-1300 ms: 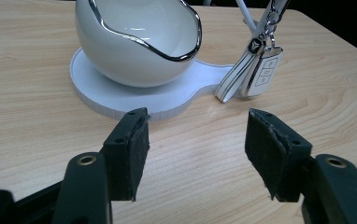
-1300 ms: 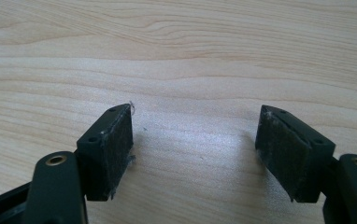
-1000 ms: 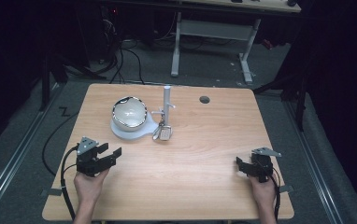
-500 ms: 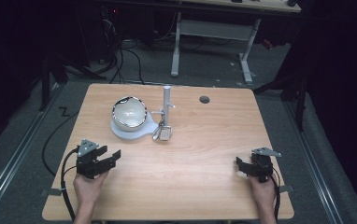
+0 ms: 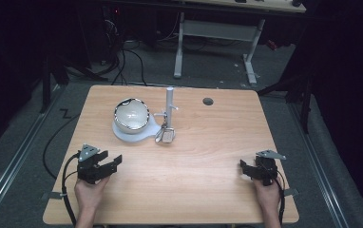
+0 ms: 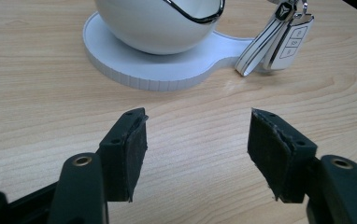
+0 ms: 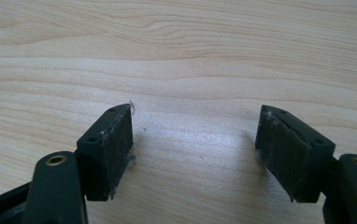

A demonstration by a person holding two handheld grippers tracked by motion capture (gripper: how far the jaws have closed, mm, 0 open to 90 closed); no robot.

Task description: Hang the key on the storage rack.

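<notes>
A white bowl (image 5: 131, 114) with a shiny rim sits on a flat white base (image 5: 122, 136) at the back left of the wooden table (image 5: 198, 190). A slim white post (image 5: 170, 100) rises from the base, and a white key fob (image 5: 168, 136) hangs beside it down to the tabletop. My left gripper (image 5: 109, 158) is at the front left, open and empty. In the left gripper view its jaws (image 6: 197, 140) point at the base (image 6: 167, 74), the bowl (image 6: 158, 23) and the key fob (image 6: 289, 42), well short of them. My right gripper (image 5: 244, 169) stands open at the front right over bare wood (image 7: 195, 140).
A dark round cable hole (image 5: 208, 101) lies in the tabletop at the back right. Cables trail from both grippers over the near edge. Behind the table stand a desk frame (image 5: 217, 33) and loose cables on the dark floor.
My left gripper has shifted slightly toward the near edge of the table. The right gripper has stayed in place.
</notes>
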